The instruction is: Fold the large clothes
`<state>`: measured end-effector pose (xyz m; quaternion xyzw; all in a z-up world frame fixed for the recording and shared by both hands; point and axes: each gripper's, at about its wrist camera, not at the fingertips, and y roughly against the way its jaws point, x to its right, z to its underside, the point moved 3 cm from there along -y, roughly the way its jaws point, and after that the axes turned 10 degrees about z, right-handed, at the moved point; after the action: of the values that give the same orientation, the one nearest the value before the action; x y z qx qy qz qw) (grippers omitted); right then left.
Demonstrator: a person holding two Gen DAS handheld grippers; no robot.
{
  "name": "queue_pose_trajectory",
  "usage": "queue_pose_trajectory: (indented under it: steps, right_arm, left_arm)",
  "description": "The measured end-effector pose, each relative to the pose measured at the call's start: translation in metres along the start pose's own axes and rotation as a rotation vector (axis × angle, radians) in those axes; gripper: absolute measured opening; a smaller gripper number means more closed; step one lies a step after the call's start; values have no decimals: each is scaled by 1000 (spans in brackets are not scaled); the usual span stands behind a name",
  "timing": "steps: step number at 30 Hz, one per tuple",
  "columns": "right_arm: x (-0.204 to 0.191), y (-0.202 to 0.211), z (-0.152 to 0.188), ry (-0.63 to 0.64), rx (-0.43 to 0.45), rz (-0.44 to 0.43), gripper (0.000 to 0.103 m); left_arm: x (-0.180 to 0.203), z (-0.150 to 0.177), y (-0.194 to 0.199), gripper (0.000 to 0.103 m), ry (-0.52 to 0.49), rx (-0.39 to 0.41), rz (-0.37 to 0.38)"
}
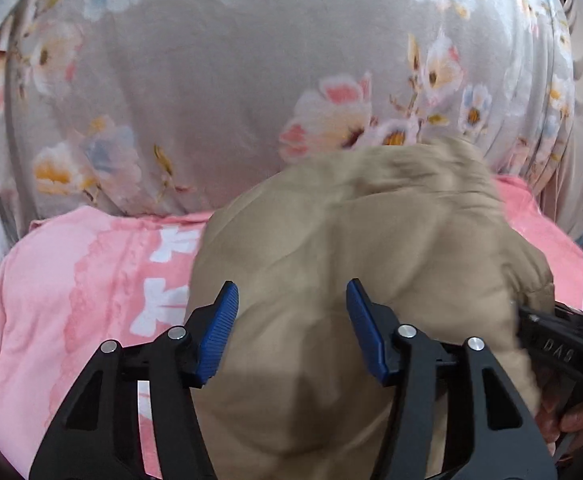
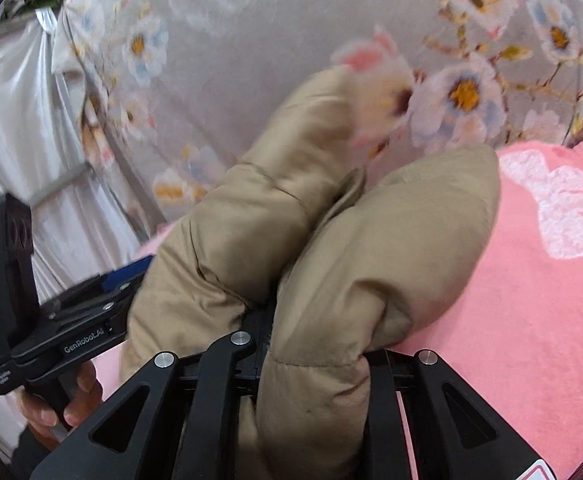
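The left gripper [image 1: 291, 324] hovers with its blue pads [image 1: 219, 332] spread wide apart, nothing between them but the tan padded jacket [image 1: 351, 260] lying just below and ahead. The right gripper [image 2: 291, 360] is pressed together on a thick quilted fold of the same jacket [image 2: 331, 260]; the fabric bulges up through its black fingers and hides the pads from its own camera. In the left wrist view the right gripper's black body [image 1: 559, 340] reaches in from the right edge, its tip buried in the jacket's right side, with the person's hand [image 1: 571, 416] on the handle below. In the right wrist view the left gripper [image 2: 119, 276] shows at the left, a blue pad peeking out beside the jacket, held by a hand [image 2: 59, 404].

The jacket is bunched in puffy lobes, one long padded part stretching away from the right gripper. It rests on a pink blanket [image 1: 71, 280] with white bow shapes [image 2: 563, 212]. Beyond lies a grey floral bedsheet [image 1: 211, 80], with pale satin fabric [image 2: 15, 128] hanging at the side.
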<state>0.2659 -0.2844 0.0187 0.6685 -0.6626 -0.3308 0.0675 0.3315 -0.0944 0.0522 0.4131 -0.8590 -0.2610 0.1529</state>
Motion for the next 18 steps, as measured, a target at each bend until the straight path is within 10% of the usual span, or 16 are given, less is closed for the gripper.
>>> queue_pose_trajectory:
  steps: [5, 7, 18]
  right_arm:
    - [37, -31, 41, -89, -109, 54, 13]
    - [56, -29, 47, -143, -126, 39, 13]
    - [66, -32, 60, -122, -148, 88, 13]
  left_arm:
    - [-24, 43, -16, 61, 127, -106, -26]
    - [-39, 56, -4, 83, 208, -100, 14]
    - [-97, 132, -44, 98, 790, -196, 443]
